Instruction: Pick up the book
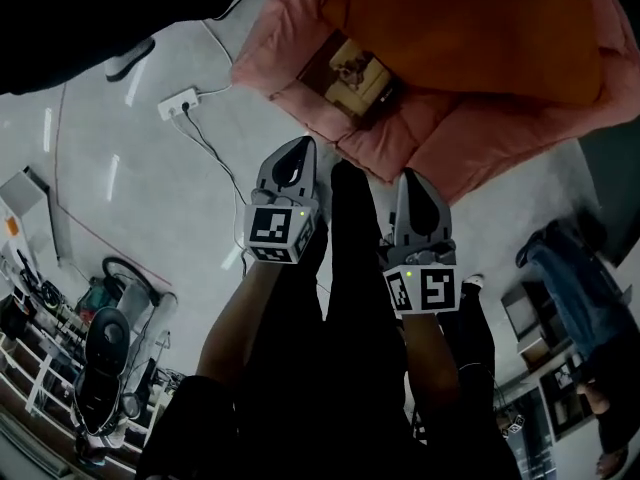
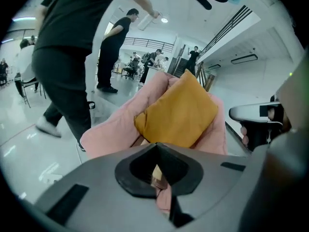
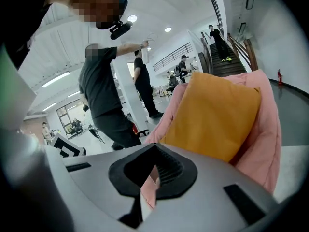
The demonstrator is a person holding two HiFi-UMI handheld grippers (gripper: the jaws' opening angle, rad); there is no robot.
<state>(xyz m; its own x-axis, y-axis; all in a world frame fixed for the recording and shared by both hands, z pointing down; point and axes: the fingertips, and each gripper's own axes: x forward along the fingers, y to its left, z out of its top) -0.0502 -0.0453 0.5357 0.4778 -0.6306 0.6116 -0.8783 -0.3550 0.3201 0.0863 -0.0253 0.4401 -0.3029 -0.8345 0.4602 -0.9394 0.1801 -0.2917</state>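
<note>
The left gripper (image 1: 298, 148) and the right gripper (image 1: 417, 183) are held clenched on nothing. The book (image 1: 352, 71) is seen lying ahead of both pairs of fingertips, untouched, on the pink quilt (image 1: 288, 40).

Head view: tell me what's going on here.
A person holds two grey grippers side by side, the left gripper and the right gripper, both shut and empty, pointing toward a pink padded quilt. A small tan book lies on the quilt beside a large orange pillow. Neither gripper has reached the book yet.
</note>
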